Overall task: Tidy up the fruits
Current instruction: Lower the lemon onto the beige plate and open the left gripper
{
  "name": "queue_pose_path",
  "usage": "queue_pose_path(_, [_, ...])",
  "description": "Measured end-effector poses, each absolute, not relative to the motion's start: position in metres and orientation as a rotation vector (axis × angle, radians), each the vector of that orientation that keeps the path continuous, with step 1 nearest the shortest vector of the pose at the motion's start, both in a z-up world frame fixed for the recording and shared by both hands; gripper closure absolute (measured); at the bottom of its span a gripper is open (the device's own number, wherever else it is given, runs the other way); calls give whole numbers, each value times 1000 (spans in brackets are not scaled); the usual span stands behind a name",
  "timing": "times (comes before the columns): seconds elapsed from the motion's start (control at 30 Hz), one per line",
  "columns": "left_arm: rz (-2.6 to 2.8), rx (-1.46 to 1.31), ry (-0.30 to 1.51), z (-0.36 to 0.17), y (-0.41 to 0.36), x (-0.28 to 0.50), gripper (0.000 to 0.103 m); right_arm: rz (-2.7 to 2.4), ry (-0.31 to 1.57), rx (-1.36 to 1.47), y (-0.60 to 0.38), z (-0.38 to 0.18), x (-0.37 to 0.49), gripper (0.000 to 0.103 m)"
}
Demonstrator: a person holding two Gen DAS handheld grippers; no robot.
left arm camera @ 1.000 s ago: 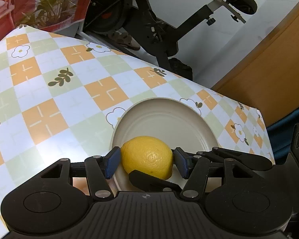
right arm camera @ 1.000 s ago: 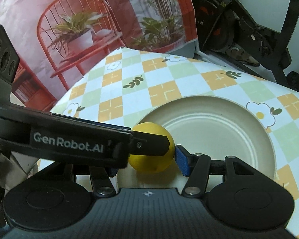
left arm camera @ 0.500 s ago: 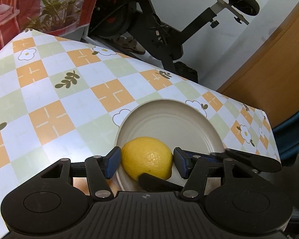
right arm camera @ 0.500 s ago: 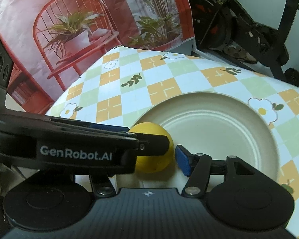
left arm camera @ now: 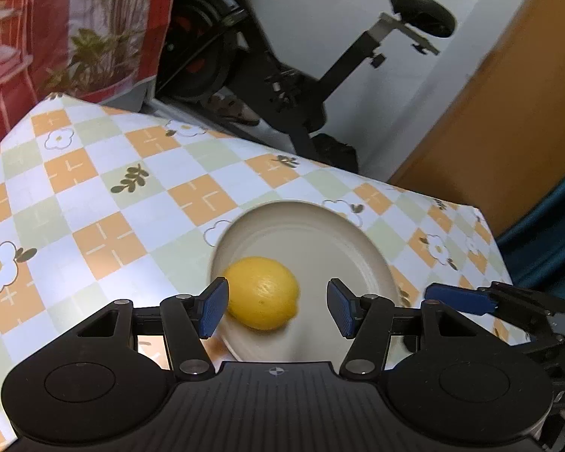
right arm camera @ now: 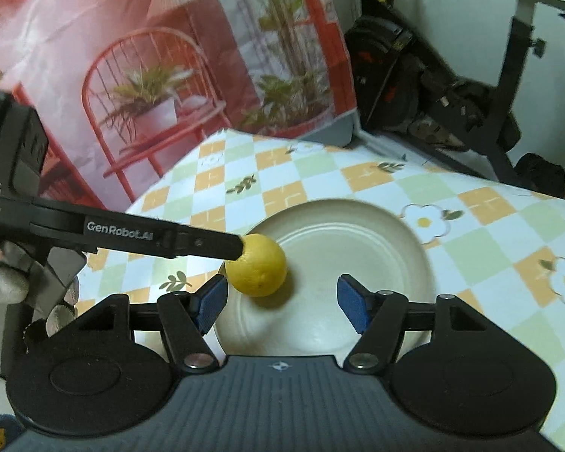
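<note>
A yellow lemon (left arm camera: pixel 261 292) lies on the near-left part of a cream plate (left arm camera: pixel 320 233) on the checked tablecloth. My left gripper (left arm camera: pixel 277 309) is open, its left pad close to the lemon and its right pad well clear of it. In the right wrist view the lemon (right arm camera: pixel 258 270) sits on the plate (right arm camera: pixel 358 233) left of centre, and a left gripper finger (right arm camera: pixel 203 245) reaches it from the left. My right gripper (right arm camera: pixel 282 303) is open and empty just behind the lemon. One blue right gripper pad (left arm camera: pixel 457 298) shows at the right in the left wrist view.
The table (left arm camera: pixel 94 196) has a checked orange, green and white cloth with flowers. An exercise bike (left arm camera: pixel 290 86) stands beyond the far edge. A red printed backdrop (right arm camera: pixel 150 75) hangs at the left. A wooden panel (left arm camera: pixel 489 113) is at the right.
Both grippers have opened. The lemon, held between the left gripper's pads before, now lies free on the plate. The right gripper has drawn back to the right.
</note>
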State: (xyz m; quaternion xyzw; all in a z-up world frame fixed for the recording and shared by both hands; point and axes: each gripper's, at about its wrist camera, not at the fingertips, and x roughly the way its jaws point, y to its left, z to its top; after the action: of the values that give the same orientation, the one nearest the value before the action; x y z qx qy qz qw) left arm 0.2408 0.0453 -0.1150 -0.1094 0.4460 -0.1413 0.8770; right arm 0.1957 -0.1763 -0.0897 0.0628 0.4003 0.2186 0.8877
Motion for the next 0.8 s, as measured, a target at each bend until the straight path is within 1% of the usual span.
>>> queue_pose_path(0.17, [-326, -187, 894, -105, 37, 222, 43, 433, 776, 164, -200, -78, 168, 35])
queue_pose_path(0.4, [-387, -145, 865, -97, 17, 196, 43, 373, 726, 221, -226, -79, 128, 35])
queue_pose_path(0.67, [-505, -93, 891, -102, -16, 175, 43, 330, 757, 225, -238, -99, 87, 35])
queue_pose_path(0.8, [-562, -75, 919, -109, -31, 167, 43, 327, 788, 178, -237, -110, 71, 35])
